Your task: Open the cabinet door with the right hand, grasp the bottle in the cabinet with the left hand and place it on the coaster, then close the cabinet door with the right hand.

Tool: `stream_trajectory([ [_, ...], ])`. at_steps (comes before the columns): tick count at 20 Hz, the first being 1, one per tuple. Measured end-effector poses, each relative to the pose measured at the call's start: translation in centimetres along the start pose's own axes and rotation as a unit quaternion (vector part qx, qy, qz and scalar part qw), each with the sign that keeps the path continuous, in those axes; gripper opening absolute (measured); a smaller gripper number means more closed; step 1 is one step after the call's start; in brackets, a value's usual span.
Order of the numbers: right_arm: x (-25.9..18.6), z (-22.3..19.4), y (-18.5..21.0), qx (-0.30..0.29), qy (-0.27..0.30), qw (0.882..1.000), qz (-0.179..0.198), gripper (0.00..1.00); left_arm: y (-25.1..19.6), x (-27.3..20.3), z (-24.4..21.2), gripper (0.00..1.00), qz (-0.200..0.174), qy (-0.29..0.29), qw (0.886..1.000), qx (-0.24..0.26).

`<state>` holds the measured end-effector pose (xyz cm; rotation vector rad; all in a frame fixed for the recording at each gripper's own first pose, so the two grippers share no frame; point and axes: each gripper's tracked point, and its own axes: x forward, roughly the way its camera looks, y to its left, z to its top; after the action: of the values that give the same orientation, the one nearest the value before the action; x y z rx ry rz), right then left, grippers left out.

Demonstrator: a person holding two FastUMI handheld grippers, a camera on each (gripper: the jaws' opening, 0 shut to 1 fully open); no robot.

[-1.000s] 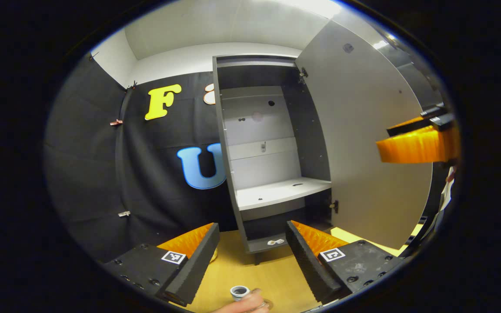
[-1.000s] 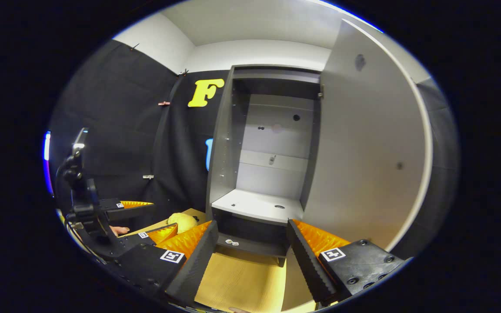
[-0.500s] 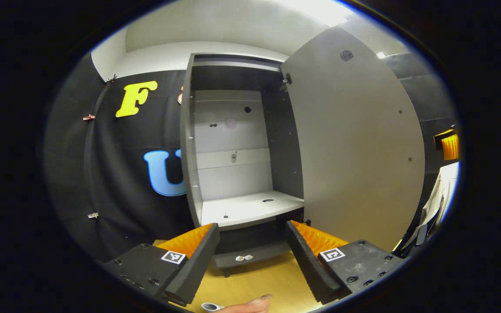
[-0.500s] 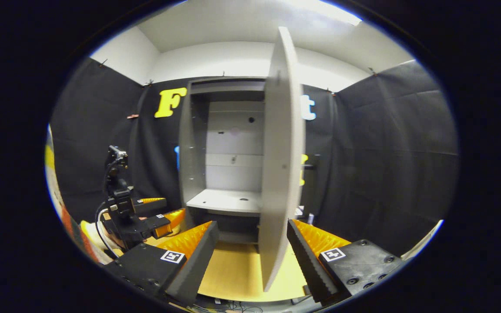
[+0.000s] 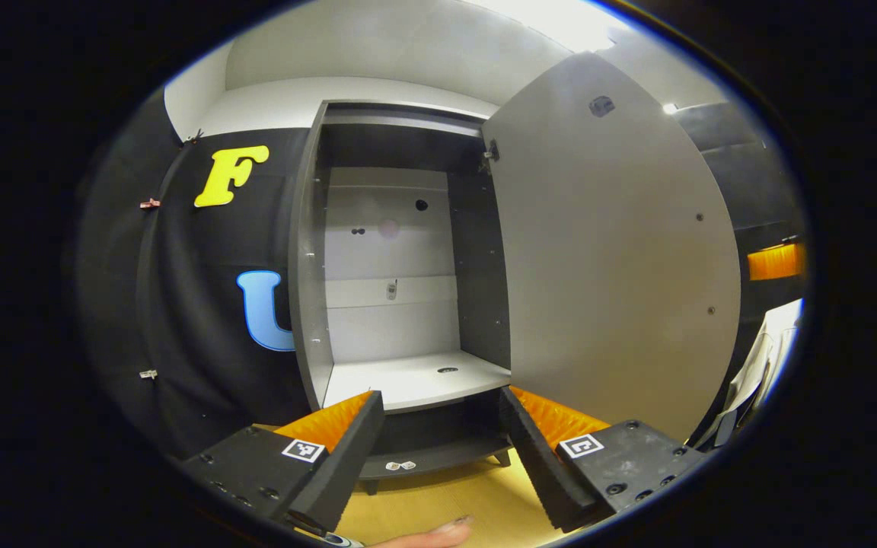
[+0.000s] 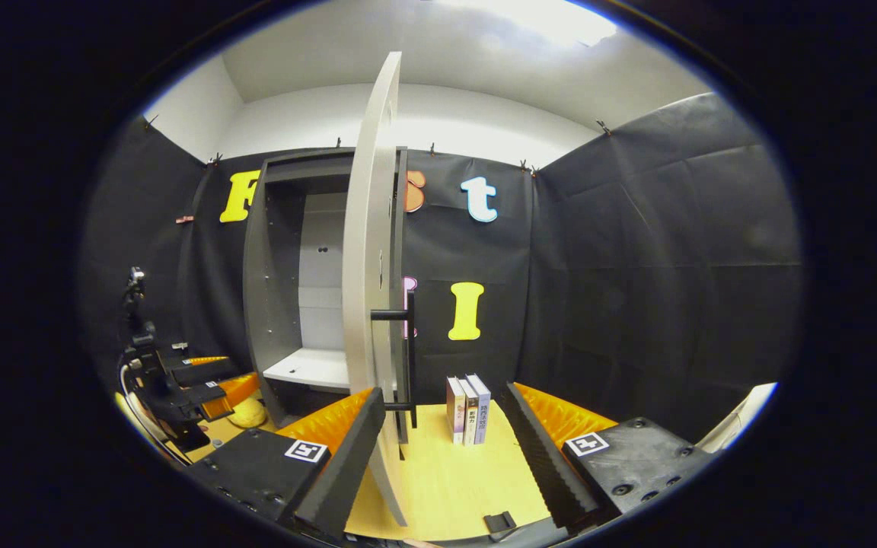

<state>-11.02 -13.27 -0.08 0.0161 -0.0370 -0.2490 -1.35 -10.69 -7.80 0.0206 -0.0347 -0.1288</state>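
Note:
The grey cabinet (image 5: 400, 259) stands open in the left gripper view, its pale shelf (image 5: 416, 378) bare. Its door (image 5: 606, 251) is swung out to the right. My left gripper (image 5: 442, 399) is open, facing the shelf, with nothing between its fingers. A fingertip (image 5: 438, 530) and a sliver of the bottle's rim (image 5: 341, 540) show at the bottom edge. In the right gripper view the door (image 6: 368, 304) is edge-on with its black bar handle (image 6: 409, 350) on the right face. My right gripper (image 6: 444, 392) is open; its left finger sits at the door's lower edge.
Three upright books (image 6: 467, 407) stand on the wooden table (image 6: 454, 479) right of the door. A yellow rounded object (image 6: 248, 415) lies by the cabinet's foot, near the left gripper (image 6: 195, 377). A small black piece (image 6: 499, 521) lies at the table's front.
My right gripper has swung from the door's inner side round its edge, so the handle and books now show. The left gripper has shifted so the bottle's rim slid to the bottom edge.

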Motion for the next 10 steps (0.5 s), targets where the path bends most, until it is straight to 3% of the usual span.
stream_trajectory([
  [5,2.9,0.2,0.3,-0.001,-0.001,0.999,0.051,0.99,1.7,-0.9,-0.9,0.96,0.057,0.019,0.998,-0.012],
  [7,3.3,0.0,1.4,0.012,0.002,0.997,0.08,0.9,2.3,-1.3,-1.1,0.96,0.079,0.025,0.997,-0.004],
  [8,3.4,0.0,1.8,0.014,-0.002,0.996,0.091,0.95,2.5,-1.7,-1.1,0.96,0.086,0.024,0.996,0.001],
  [10,3.4,0.2,2.8,0.016,-0.004,0.994,0.11,0.89,2.8,-2.3,-1.2,0.96,0.095,0.022,0.995,0.007],
])
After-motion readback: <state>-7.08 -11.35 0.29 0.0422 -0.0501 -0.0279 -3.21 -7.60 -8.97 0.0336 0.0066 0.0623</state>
